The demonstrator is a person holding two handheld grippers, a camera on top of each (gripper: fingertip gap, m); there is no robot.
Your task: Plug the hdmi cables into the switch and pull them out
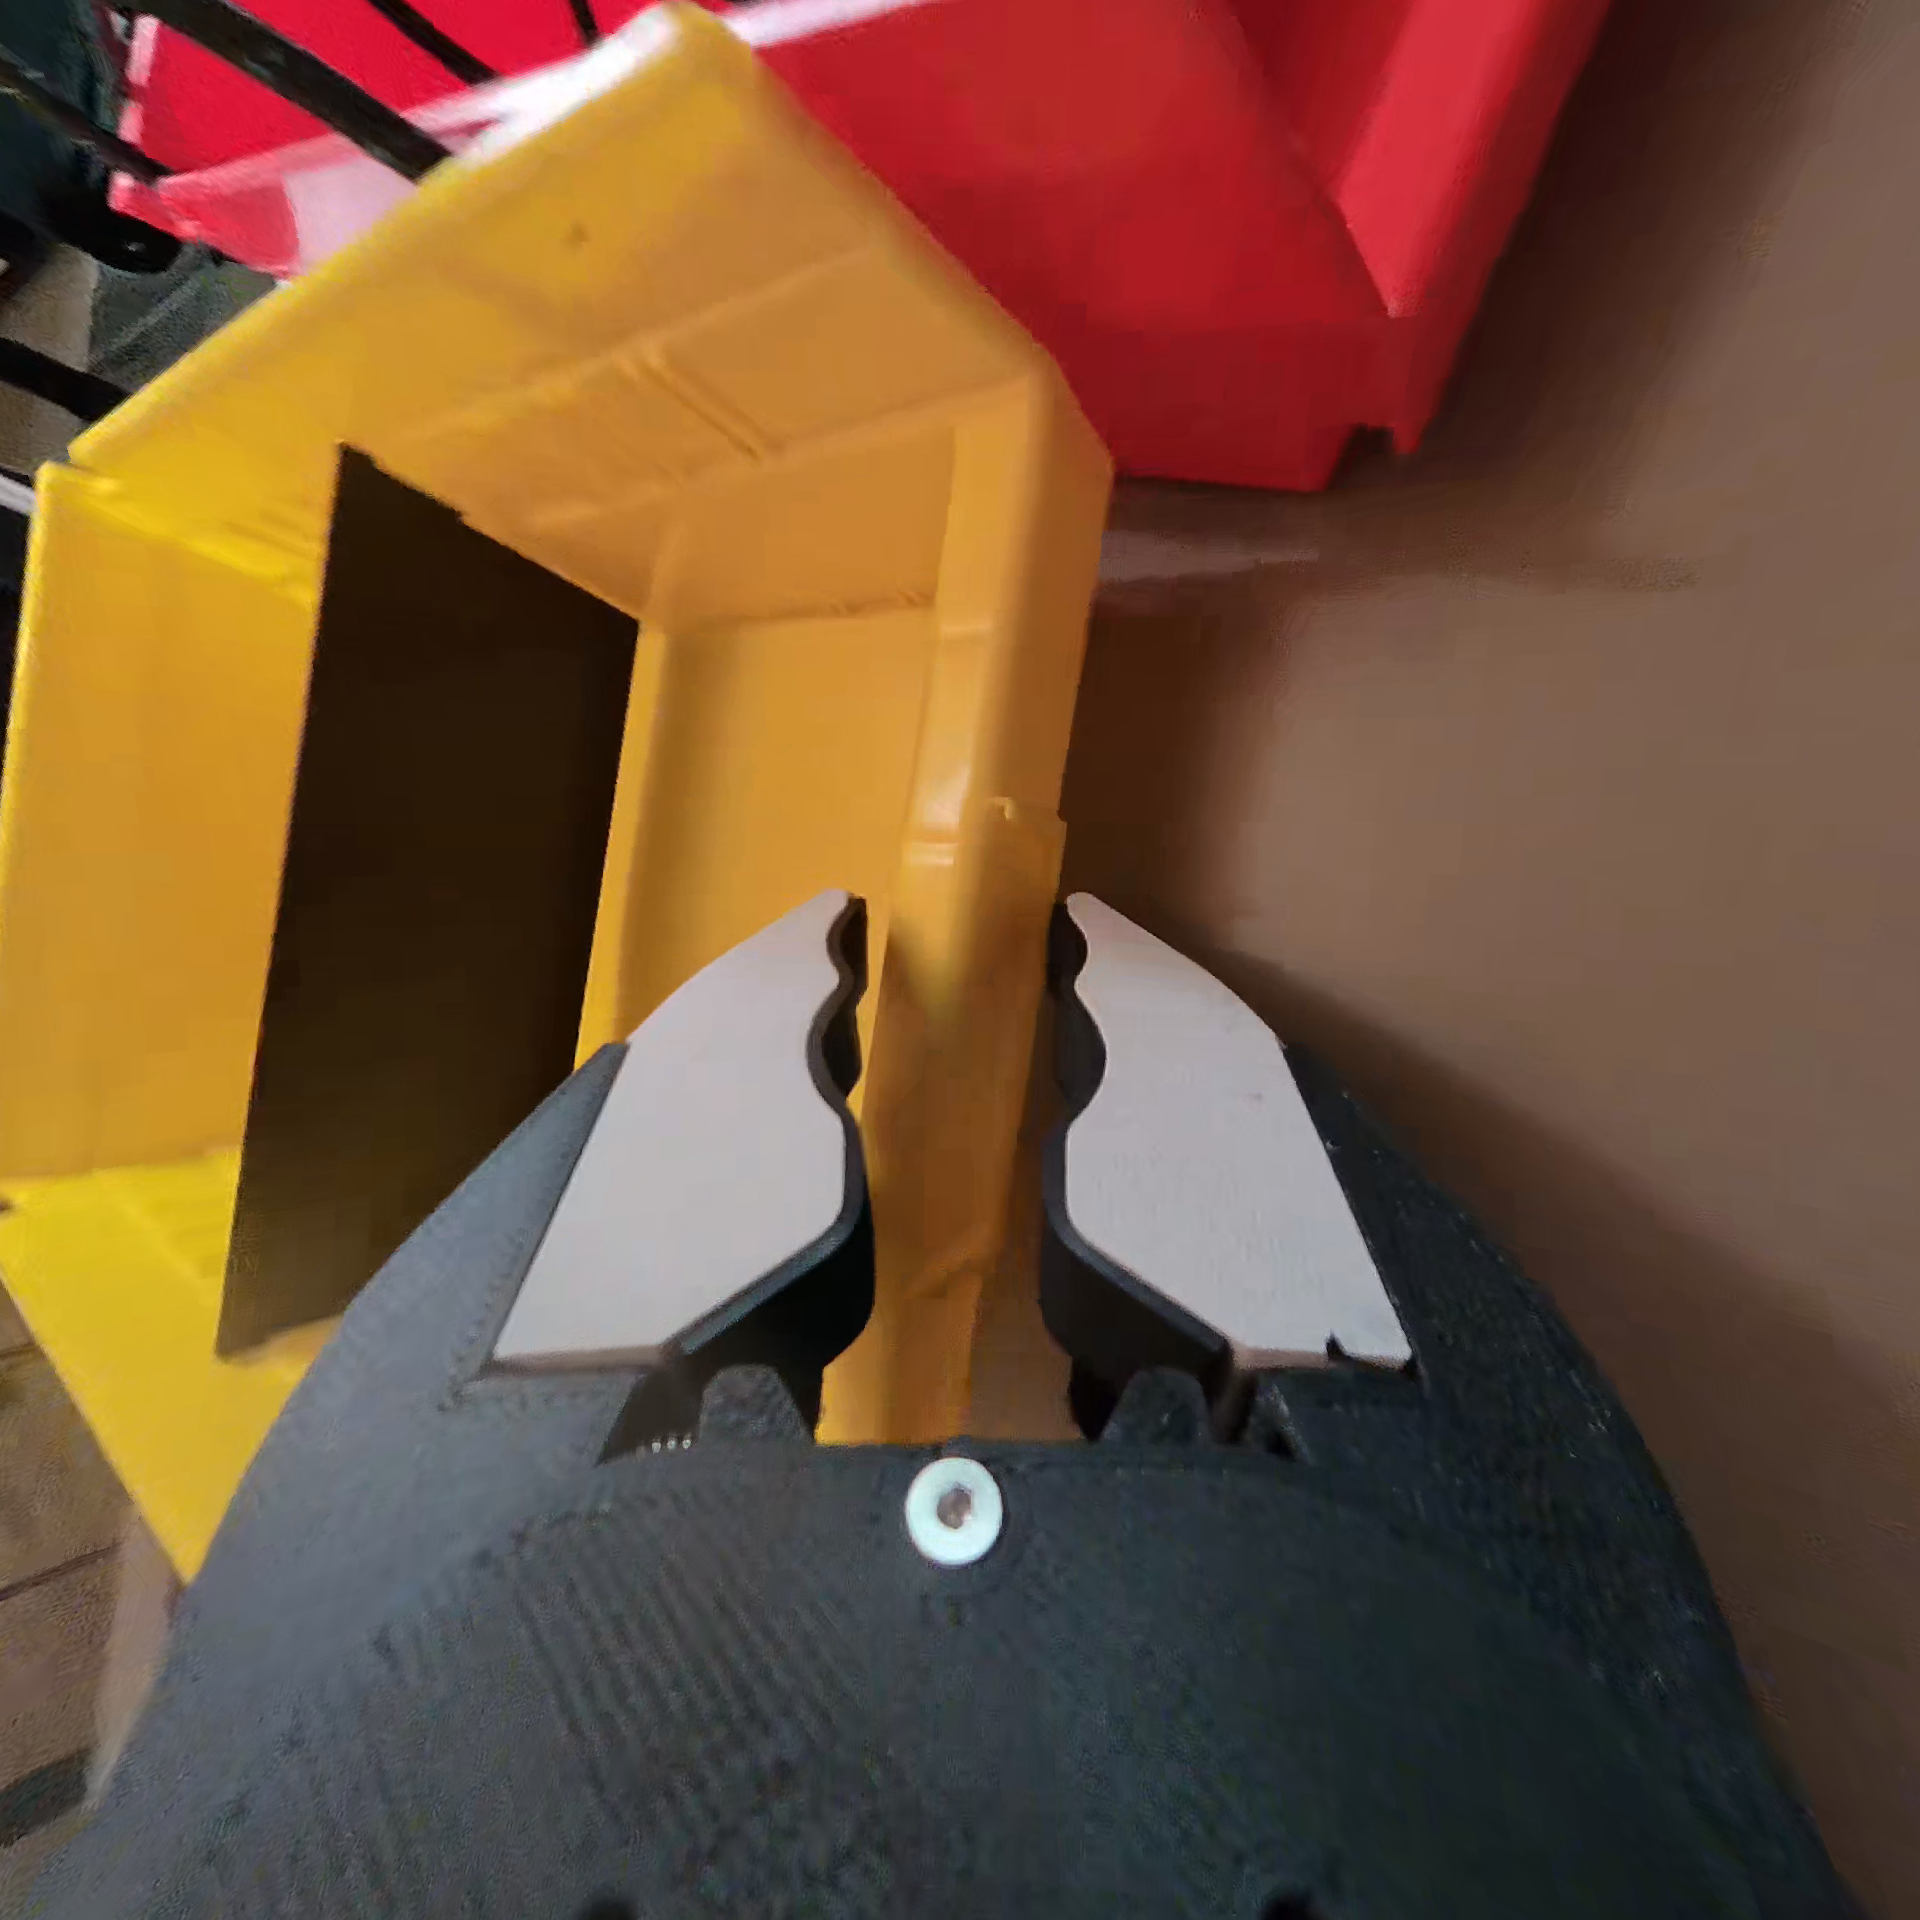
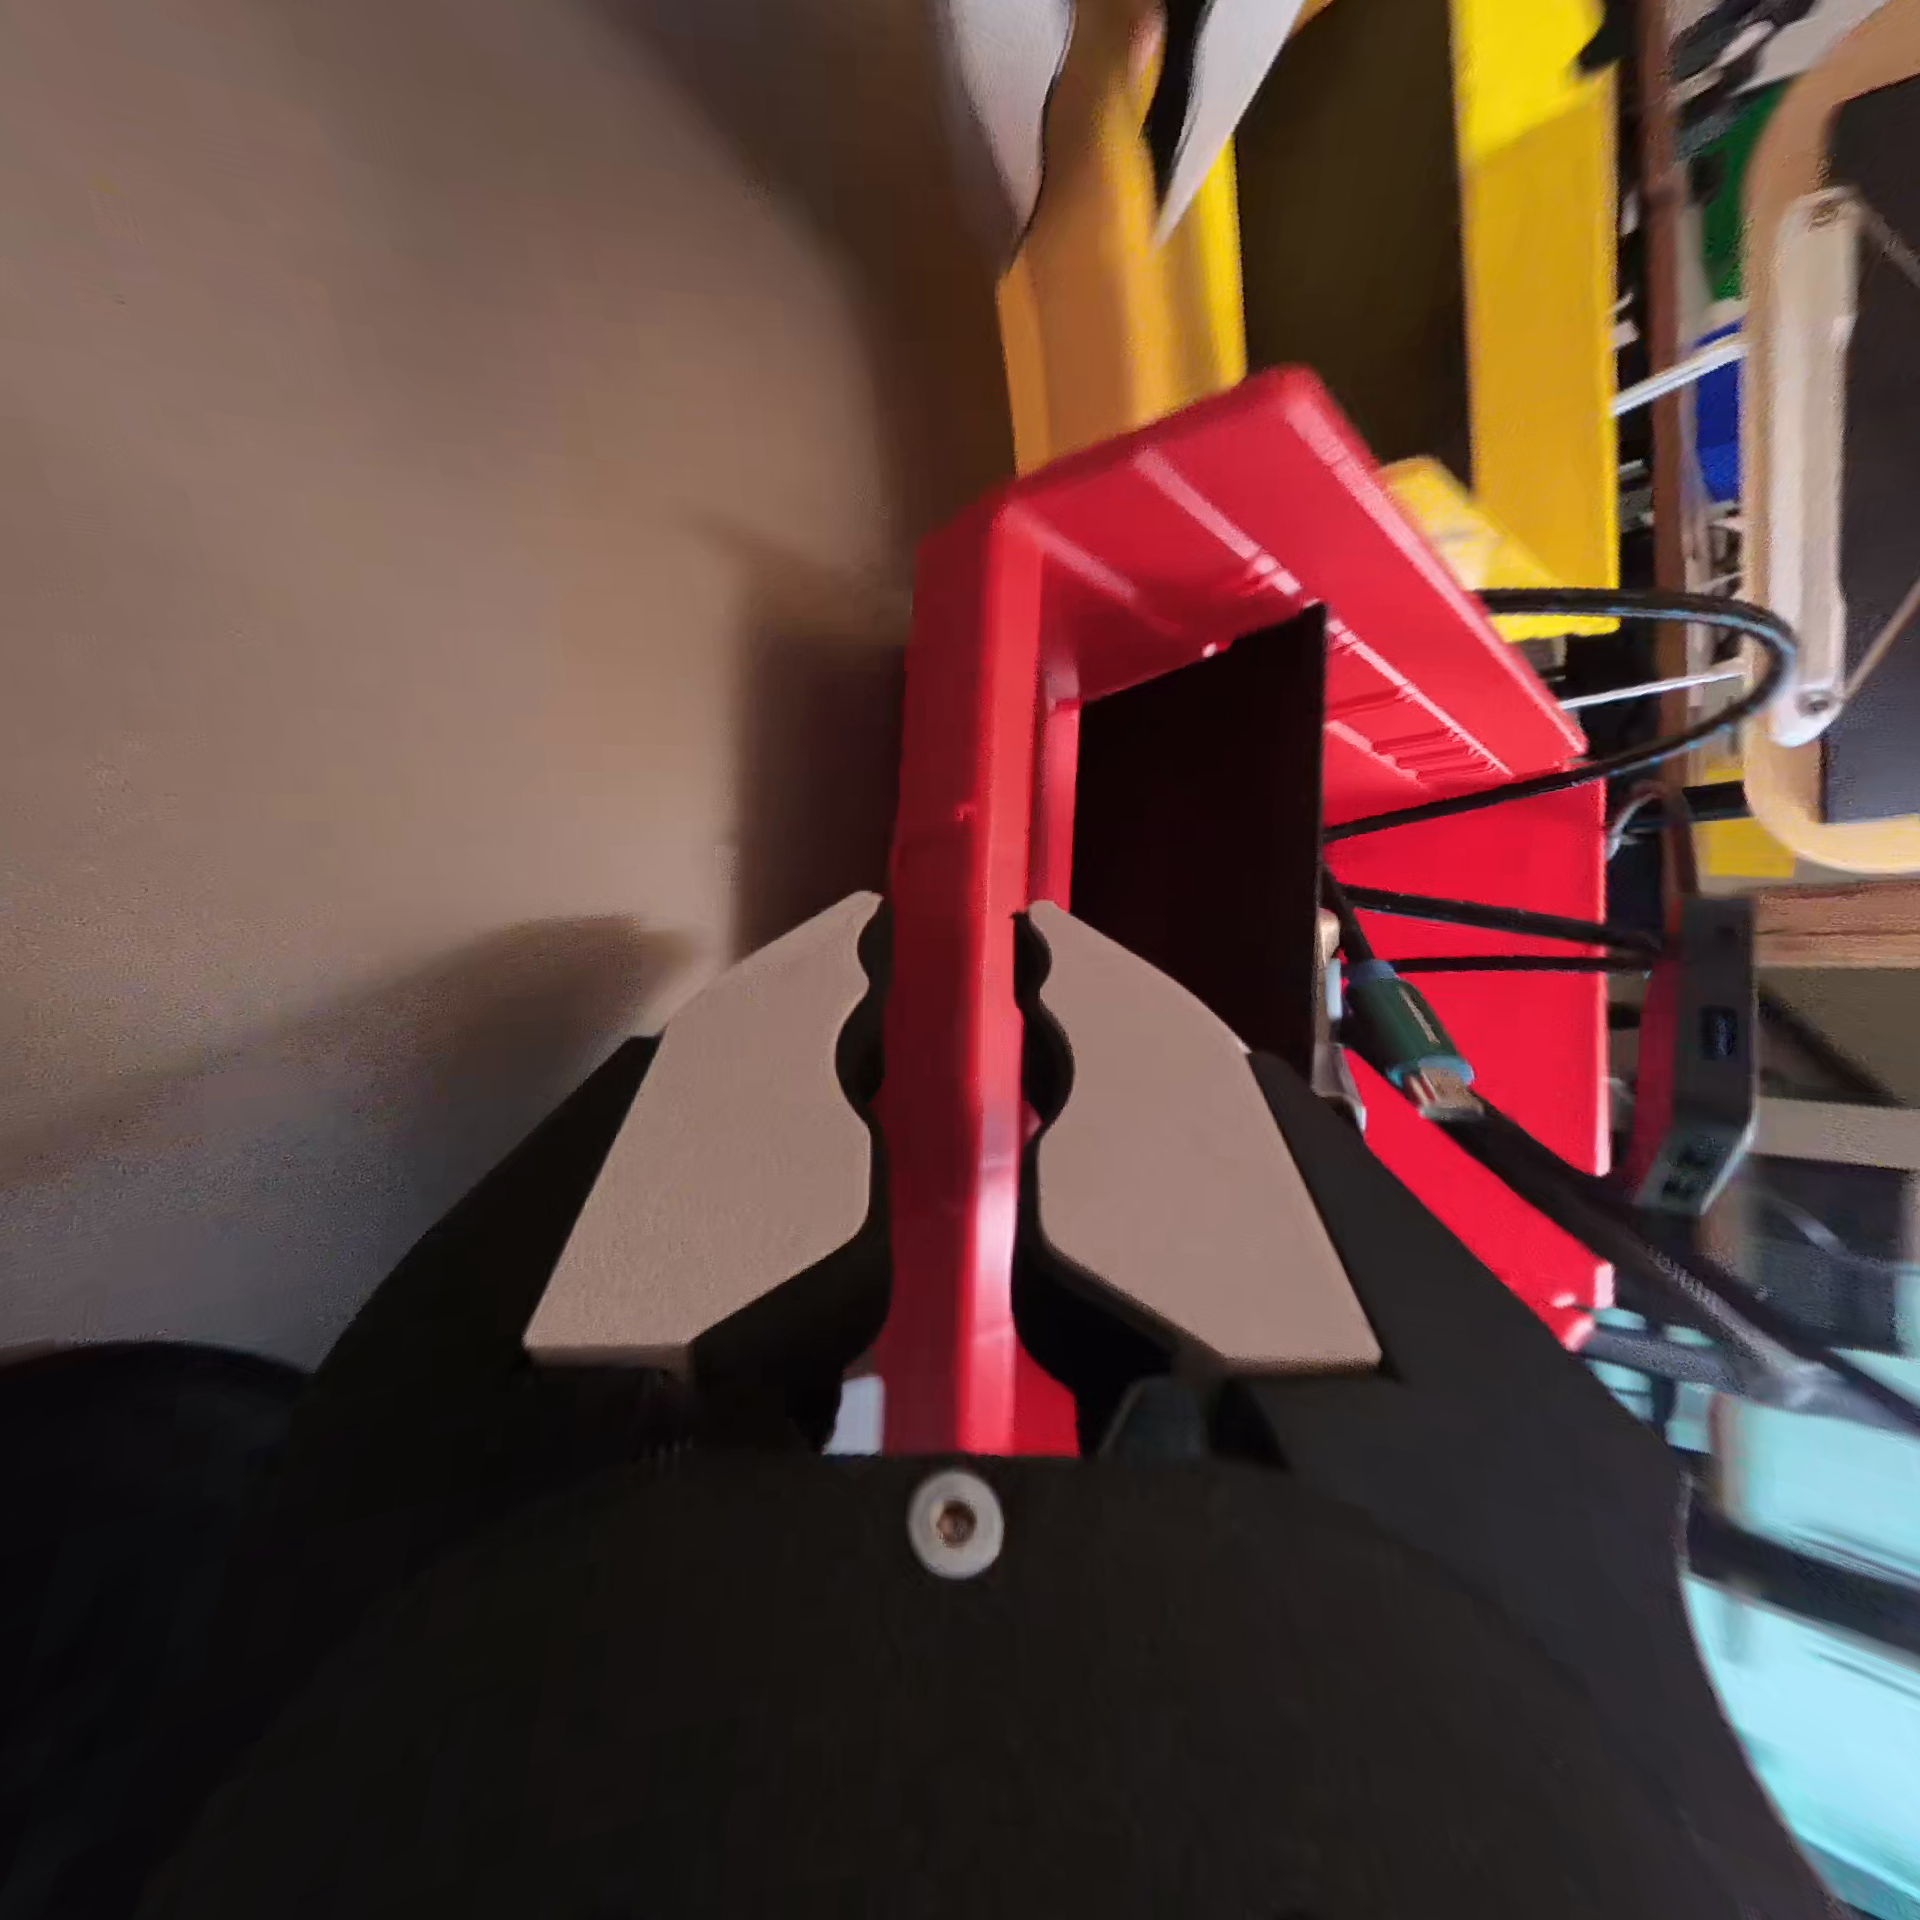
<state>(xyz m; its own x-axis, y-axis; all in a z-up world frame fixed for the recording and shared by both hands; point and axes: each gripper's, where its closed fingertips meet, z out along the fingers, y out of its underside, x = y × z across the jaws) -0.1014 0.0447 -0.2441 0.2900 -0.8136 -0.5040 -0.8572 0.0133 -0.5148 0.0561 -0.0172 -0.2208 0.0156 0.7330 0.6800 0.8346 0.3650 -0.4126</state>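
Observation:
My left gripper (image 1: pixel 961 925) is shut on the side wall of a yellow plastic bin (image 1: pixel 727 416). A black panel (image 1: pixel 436 883) lines the inside of the bin. My right gripper (image 2: pixel 951 920) is shut on the side wall of a red plastic bin (image 2: pixel 1195 488). Black braided cables (image 2: pixel 1507 925) run out of the red bin. One ends in a green and blue plug (image 2: pixel 1413 1049) lying on the bin's edge. A dark grey box with ports (image 2: pixel 1704 1039) sits beyond the red bin. The views are blurred.
The red bin (image 1: pixel 1143 260) lies just beyond the yellow one in the left wrist view, with black cables (image 1: pixel 312 83) over it. The yellow bin (image 2: pixel 1538 312) and the left gripper's pale fingers (image 2: pixel 1205 145) show beyond the red bin. Both bins rest on a brown surface (image 1: pixel 1558 935). My right fingertips sit around 20 cm from my left ones.

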